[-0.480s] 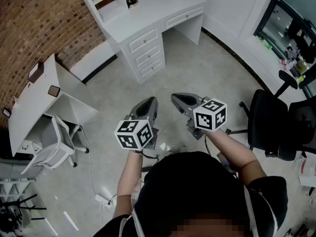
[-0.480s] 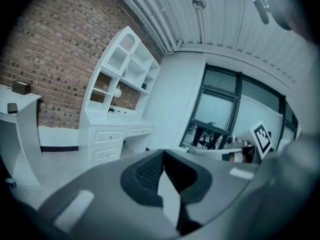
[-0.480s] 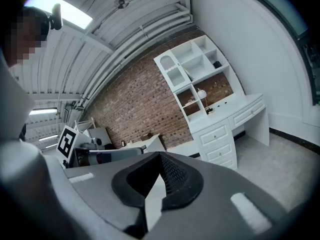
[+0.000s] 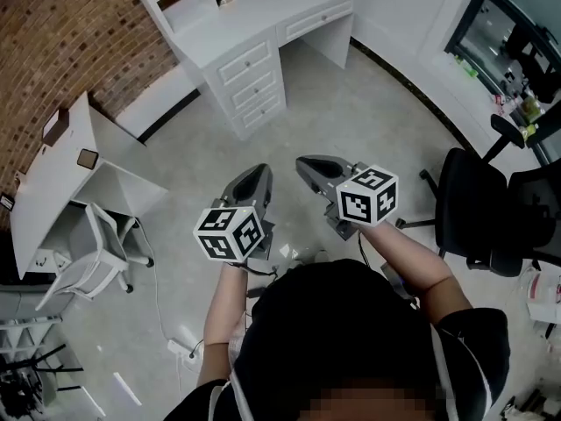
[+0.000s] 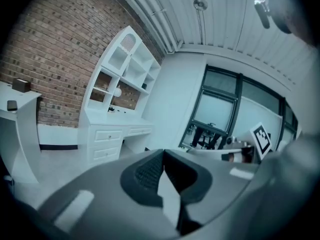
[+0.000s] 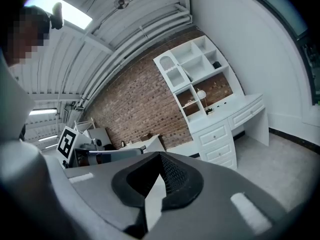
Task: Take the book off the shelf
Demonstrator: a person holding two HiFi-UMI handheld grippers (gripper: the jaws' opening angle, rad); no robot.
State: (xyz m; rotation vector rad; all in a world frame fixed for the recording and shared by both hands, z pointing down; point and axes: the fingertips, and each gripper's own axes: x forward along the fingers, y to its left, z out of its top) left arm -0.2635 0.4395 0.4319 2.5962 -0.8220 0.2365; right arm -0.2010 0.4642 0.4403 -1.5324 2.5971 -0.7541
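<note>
The shelf unit [image 5: 125,69] stands on the white desk [image 4: 254,24], well ahead; no book can be made out in it. Left gripper [image 4: 252,182] and right gripper [image 4: 314,169]: jaws together, empty. Approach first, then open one gripper before reaching in.

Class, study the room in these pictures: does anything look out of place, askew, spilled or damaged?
Nothing looks spilled or broken. The one loose thing is a cable trailing over the floor to what looks like a power strip near the white chair: a possible trip hazard.
</note>
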